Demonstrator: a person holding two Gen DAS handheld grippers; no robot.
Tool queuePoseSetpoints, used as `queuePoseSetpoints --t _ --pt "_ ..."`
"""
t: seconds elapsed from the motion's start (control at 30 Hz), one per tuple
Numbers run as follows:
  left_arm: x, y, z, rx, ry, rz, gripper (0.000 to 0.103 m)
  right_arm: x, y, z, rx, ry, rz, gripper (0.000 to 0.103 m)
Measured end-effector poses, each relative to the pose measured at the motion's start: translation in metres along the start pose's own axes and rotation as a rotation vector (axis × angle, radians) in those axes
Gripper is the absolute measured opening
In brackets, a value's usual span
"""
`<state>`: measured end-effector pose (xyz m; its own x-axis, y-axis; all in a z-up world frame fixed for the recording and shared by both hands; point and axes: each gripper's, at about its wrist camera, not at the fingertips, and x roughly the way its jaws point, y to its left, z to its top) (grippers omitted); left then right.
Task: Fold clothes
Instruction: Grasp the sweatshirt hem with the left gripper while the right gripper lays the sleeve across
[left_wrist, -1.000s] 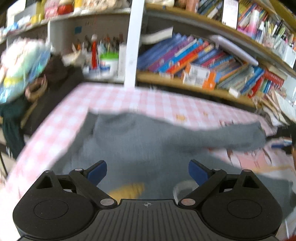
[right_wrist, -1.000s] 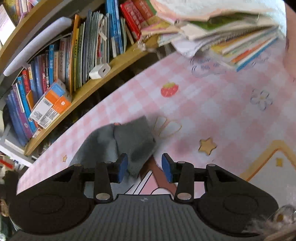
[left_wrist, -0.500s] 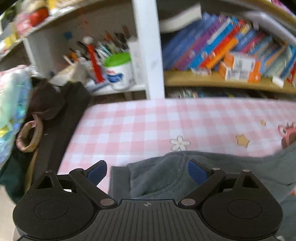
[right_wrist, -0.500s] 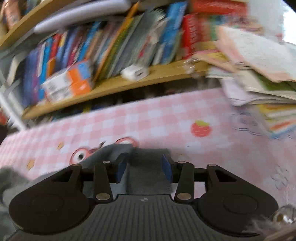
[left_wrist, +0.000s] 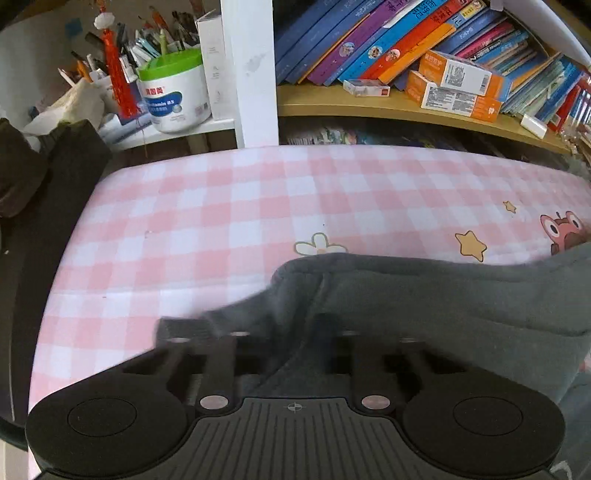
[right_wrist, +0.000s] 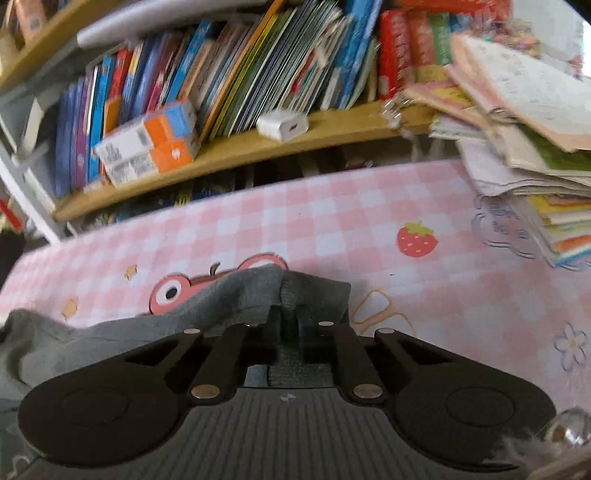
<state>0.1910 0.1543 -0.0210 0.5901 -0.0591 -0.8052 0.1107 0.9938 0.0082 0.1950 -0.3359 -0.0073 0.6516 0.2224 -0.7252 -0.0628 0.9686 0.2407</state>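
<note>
Together, two hand-held grippers, left hand-held gripper (left_wrist: 286, 332) and right hand-held gripper (right_wrist: 290, 321), pinch one grey garment (left_wrist: 424, 295).

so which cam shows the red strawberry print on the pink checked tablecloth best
Right wrist view: the red strawberry print sits unobstructed on the pink checked tablecloth, beyond the grey garment. The left wrist view doesn't show it, only star, flower and cartoon prints.

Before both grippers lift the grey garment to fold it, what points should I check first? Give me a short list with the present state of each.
1. Left gripper closed on grey garment: ok; its jaws have just been closing, cloth between them.
2. Right gripper closed on the garment: ok, likewise.
3. How deep each grip is: cannot tell.
4. Checked tablecloth ahead free of clutter: ok.
5. Paper stack apart from the garment: ok.
</note>
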Motion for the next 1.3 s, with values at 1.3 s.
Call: queuePoseSetpoints --t 1.3 --pt "-0.076 0.018 -0.058 -0.309 -0.191 -0.12 0.027 0.024 0.051 -0.019 -0.361 0.081 -0.125 0.0"
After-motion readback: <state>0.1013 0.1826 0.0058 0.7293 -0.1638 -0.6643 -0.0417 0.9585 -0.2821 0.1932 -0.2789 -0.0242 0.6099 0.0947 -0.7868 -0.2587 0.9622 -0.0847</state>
